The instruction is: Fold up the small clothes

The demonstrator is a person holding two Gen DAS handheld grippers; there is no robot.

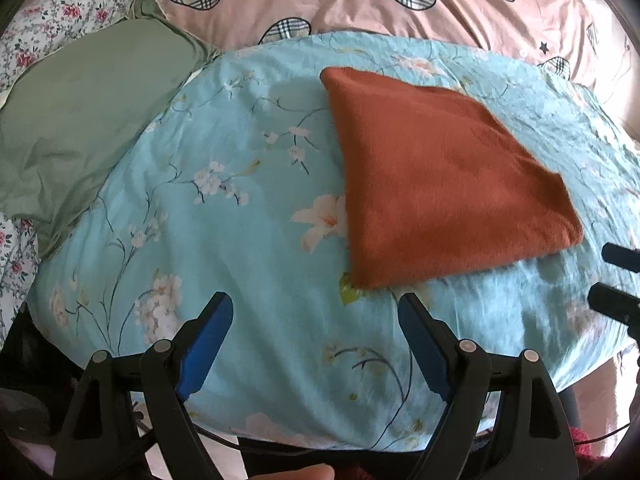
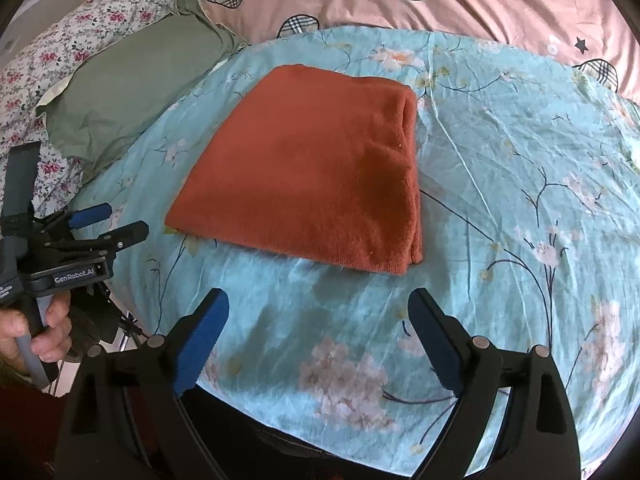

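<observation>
Your left hand-held gripper (image 1: 316, 306) hangs over the near part of the blue sheet (image 1: 240, 240), its two blue-padded fingers spread wide with nothing between them. The cloth (image 1: 440, 184) lies just beyond its right finger, apart from it. In the right wrist view you can see this same gripper (image 2: 120, 222) from the side at the left edge, with your hand (image 2: 36, 332) wrapped round its grip; its tips stand apart there too.

Your right hand-held gripper (image 2: 318, 304) is likewise spread wide and holds nothing. It hovers over the sheet (image 2: 500, 160) near the front edge of the cloth (image 2: 312, 172), not touching it. In the left wrist view its dark tips (image 1: 618, 280) poke in from the right edge, near the cloth's right corner.

The cloth is rust-coloured and already folded into a flat, roughly square stack; layered edges show along its right side in the right wrist view. It rests on the sheet, well clear of the green pillow (image 1: 80, 120) at the left. A pink cover (image 1: 400, 0) with plaid hearts lies behind, and a floral quilt (image 2: 48, 68) sits far left.
</observation>
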